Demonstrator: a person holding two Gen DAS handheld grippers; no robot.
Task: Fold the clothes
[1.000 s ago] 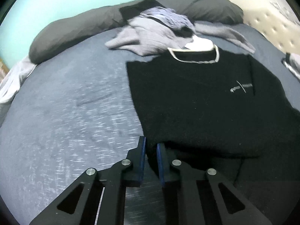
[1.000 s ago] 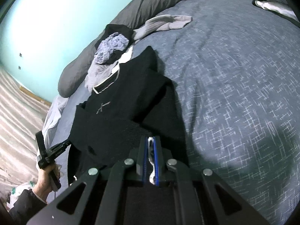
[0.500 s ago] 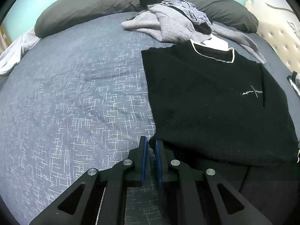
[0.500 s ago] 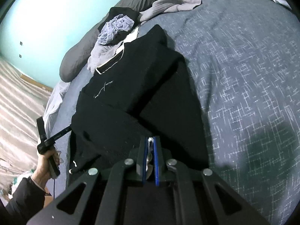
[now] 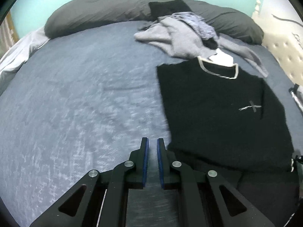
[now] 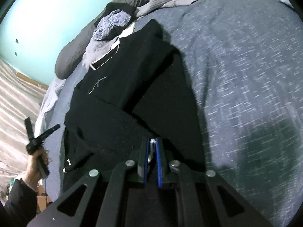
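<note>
I see the bed point(image 5: 75, 98) with the black shirt point(image 5: 217, 117) spread flat by the clothes pile point(image 5: 181, 36). My left gripper point(image 5: 152, 147) hangs empty, fingers slightly apart, beside the shirt. Only the right view shows my right gripper point(image 6: 151, 147) clamped on the shirt's hem

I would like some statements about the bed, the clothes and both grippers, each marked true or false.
1. The right gripper is shut on the black sweater. True.
2. The left gripper holds the sweater. False: there is only bedcover between its fingers, nothing gripped.
3. The sweater's collar has a light trim. True.
4. The grey clothes lie folded at the foot of the bed. False: they sit in a loose pile by the pillows.
5. The bedcover is red. False: it is blue-grey.
</note>
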